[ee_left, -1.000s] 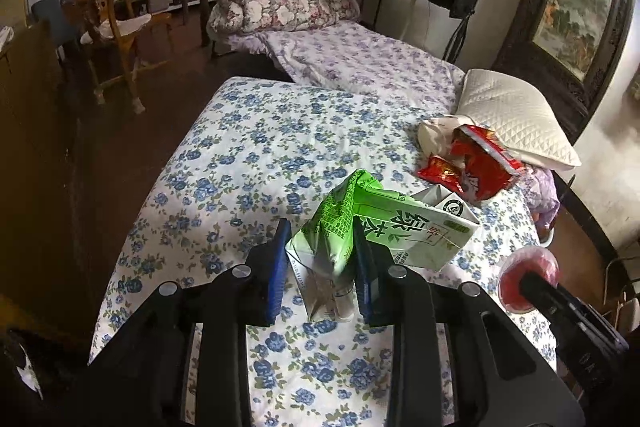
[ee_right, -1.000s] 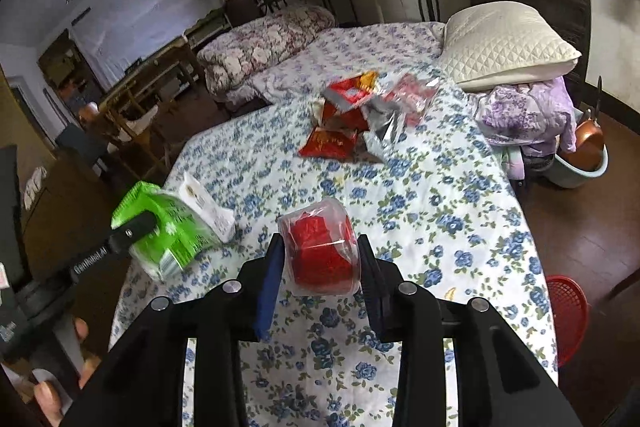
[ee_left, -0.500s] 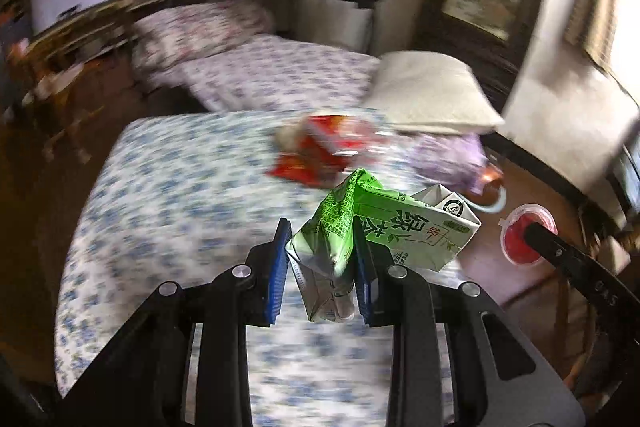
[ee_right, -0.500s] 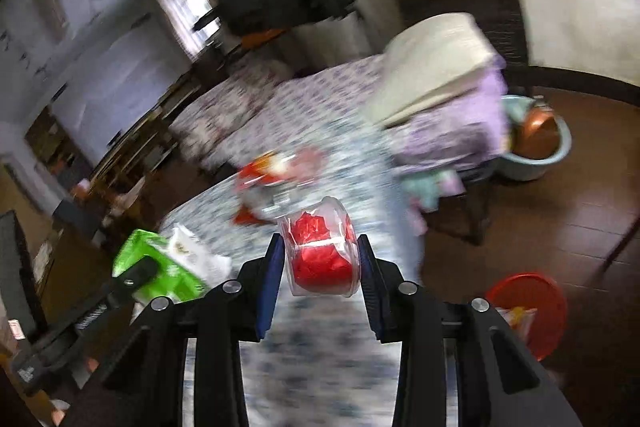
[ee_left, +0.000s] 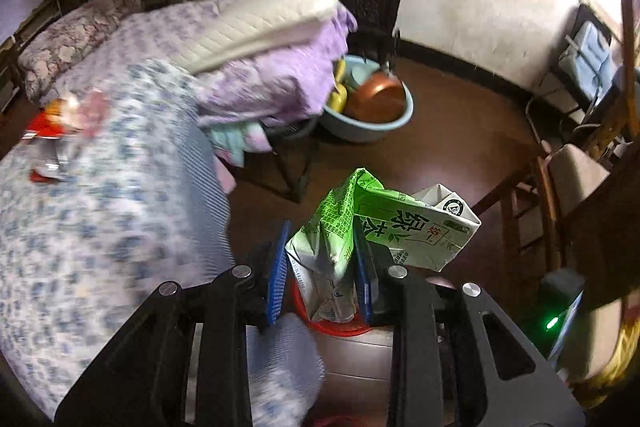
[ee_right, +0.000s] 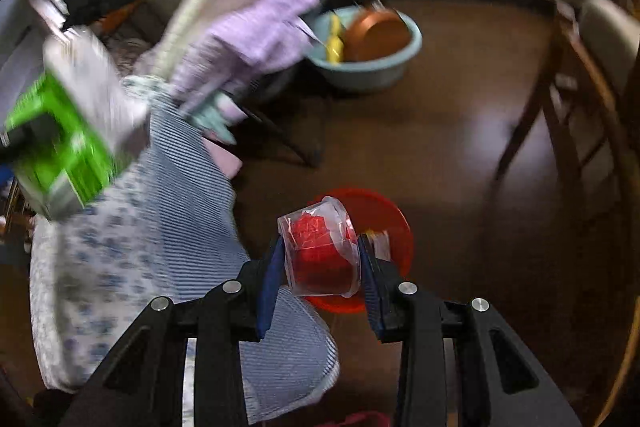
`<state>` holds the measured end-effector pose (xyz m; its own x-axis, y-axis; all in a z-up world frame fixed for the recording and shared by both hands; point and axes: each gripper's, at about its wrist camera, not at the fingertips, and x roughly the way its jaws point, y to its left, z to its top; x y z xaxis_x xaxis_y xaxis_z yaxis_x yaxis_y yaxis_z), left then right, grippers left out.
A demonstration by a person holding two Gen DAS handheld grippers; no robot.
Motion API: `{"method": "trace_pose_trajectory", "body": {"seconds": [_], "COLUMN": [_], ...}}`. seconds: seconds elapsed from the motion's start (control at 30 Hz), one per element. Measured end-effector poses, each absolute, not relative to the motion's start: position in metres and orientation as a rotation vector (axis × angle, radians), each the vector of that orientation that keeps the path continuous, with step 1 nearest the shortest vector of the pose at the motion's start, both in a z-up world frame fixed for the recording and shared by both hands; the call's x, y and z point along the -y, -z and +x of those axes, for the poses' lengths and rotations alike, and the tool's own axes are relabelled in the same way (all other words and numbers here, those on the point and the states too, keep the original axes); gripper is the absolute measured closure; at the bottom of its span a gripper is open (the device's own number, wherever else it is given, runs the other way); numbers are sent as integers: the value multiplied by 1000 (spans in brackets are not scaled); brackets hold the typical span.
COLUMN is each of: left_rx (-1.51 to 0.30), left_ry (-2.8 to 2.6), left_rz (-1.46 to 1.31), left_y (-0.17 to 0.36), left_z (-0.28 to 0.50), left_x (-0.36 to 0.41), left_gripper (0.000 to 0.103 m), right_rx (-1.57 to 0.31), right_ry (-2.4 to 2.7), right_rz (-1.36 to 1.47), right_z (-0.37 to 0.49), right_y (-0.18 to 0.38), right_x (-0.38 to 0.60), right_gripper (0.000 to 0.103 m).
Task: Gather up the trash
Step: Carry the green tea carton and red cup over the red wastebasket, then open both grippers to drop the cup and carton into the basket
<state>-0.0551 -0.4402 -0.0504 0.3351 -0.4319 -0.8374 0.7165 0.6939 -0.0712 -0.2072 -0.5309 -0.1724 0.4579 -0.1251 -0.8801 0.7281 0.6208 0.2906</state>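
The left gripper (ee_left: 322,269) is clamped on a crumpled green tea carton (ee_left: 384,231), held above the dark floor with a red bin (ee_left: 340,327) just beneath it. The right gripper (ee_right: 320,267) pinches a clear plastic cup with red contents (ee_right: 320,251), directly over the same red bin (ee_right: 384,223). Left of both lies the floral bed (ee_left: 80,227); farther off sits a blue basin (ee_right: 372,71).

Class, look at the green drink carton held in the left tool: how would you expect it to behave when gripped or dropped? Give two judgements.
The green drink carton looks crumpled and creased where the left tool pinches it, so it is probably soft and yields under pressure. Being squashed, it likely holds little and is light; its flattened shape should not roll when dropped.
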Motion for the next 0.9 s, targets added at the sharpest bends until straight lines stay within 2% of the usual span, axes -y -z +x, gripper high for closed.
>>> {"method": "trace_pose_trajectory", "body": {"seconds": [0.27,0.5,0.53,0.6,0.9], "left_rx": [-1155,-1193,-1207,-1235,-1277], "left_ry": [682,637,629,609,580], "left_rz": [405,500,505,520,554], "left_y": [151,194,200,214,243], "left_z": [-31,-28,-27,-24,-21], "left_x": [483,496,497,497,500], "left_gripper": [73,73,73,73,73], "right_rx": [-1038,-1091,-1105,-1130,-1201], "right_ry": [541,543,549,561,548], "right_rz": [798,817,821,824,833], "right_z": [-187,-163,-162,-159,-190], "right_y": [249,290,296,305,316], "right_x": [545,557,558,561,551], "right_gripper": [67,66,64,53,52]}}
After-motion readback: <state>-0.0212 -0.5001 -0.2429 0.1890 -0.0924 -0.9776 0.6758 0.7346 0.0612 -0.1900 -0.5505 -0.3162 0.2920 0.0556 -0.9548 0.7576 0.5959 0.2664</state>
